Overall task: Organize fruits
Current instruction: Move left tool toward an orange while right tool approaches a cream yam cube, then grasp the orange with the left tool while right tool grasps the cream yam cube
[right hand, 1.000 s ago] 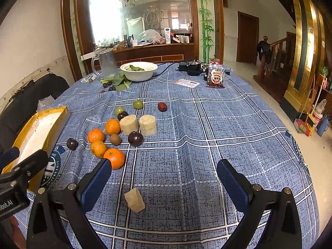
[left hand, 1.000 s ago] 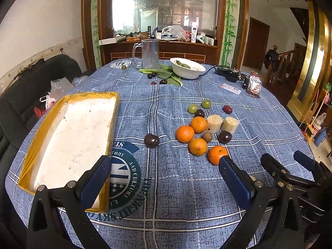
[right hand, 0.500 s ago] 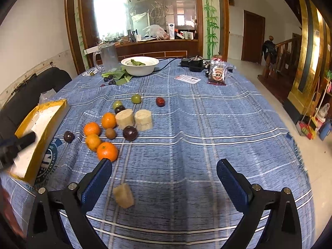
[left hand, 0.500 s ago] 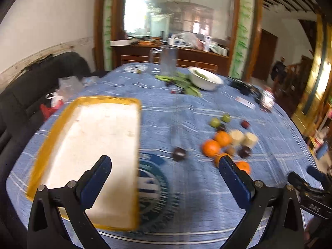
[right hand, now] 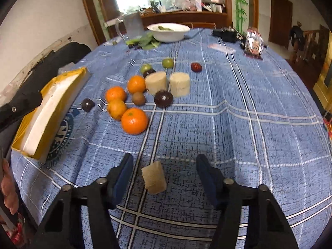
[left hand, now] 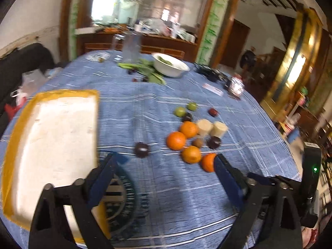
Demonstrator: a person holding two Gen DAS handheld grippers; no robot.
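Several oranges (right hand: 134,120), kiwis, dark round fruits (right hand: 163,99), two green fruits (right hand: 167,62) and two pale cylinder pieces (right hand: 179,83) lie clustered on the blue plaid tablecloth; the cluster also shows in the left wrist view (left hand: 176,140). A lone pale chunk (right hand: 154,177) lies between the open fingers of my right gripper (right hand: 165,175), untouched. A white tray with a yellow rim (left hand: 51,137) lies at the left. My left gripper (left hand: 164,178) is open and empty, above the cloth between the tray and the fruit. A lone dark fruit (left hand: 142,149) lies just ahead of it.
A white bowl (right hand: 168,32) with greens, leafy vegetables, a glass jug (right hand: 132,23), black cables and a snack packet (right hand: 254,43) stand at the table's far side. A black sofa (left hand: 22,62) is beyond the left edge. The table edge curves close at the right.
My right gripper has dropped down and forward so the pale chunk now sits between its narrowed fingers. My left gripper swung left over the tray, then back right toward the fruit.
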